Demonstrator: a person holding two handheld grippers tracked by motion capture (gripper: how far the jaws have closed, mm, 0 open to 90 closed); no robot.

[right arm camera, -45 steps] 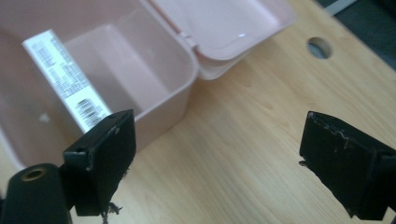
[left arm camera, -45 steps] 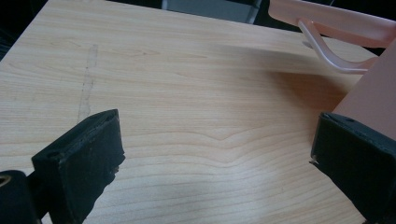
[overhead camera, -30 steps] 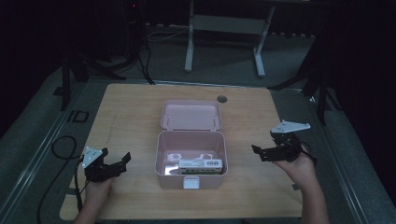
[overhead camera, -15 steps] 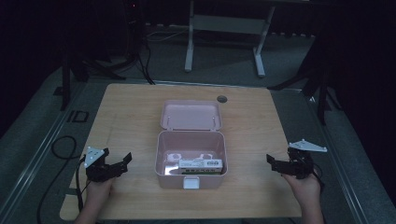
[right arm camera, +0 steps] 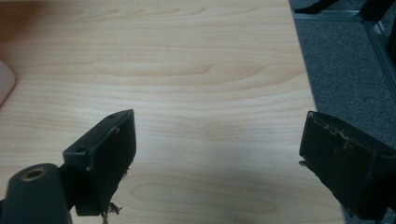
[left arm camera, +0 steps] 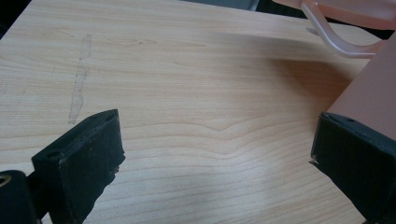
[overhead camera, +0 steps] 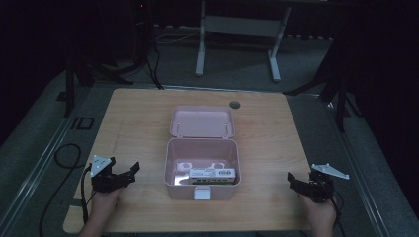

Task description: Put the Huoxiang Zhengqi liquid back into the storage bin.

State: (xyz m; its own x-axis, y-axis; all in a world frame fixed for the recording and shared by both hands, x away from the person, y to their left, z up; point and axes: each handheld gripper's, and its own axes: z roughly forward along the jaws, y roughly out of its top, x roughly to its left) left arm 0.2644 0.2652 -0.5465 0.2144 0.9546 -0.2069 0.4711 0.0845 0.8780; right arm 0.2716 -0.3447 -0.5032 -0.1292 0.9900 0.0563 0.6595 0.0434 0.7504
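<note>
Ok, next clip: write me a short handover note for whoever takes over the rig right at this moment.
Left gripper: open, holding nothing, low over the table just left of the pink box.
Right gripper: open, holding nothing, near the table's right edge, well clear of the box.
Box: sits mid-table, its lid swung fully back and lying flat behind it. Inside lies a white labelled packet along the front; what else is in there is too dim to tell.
Done: box is open and something is packed in it.
Left: probably swing the lid forward and press the front latch shut.
</note>
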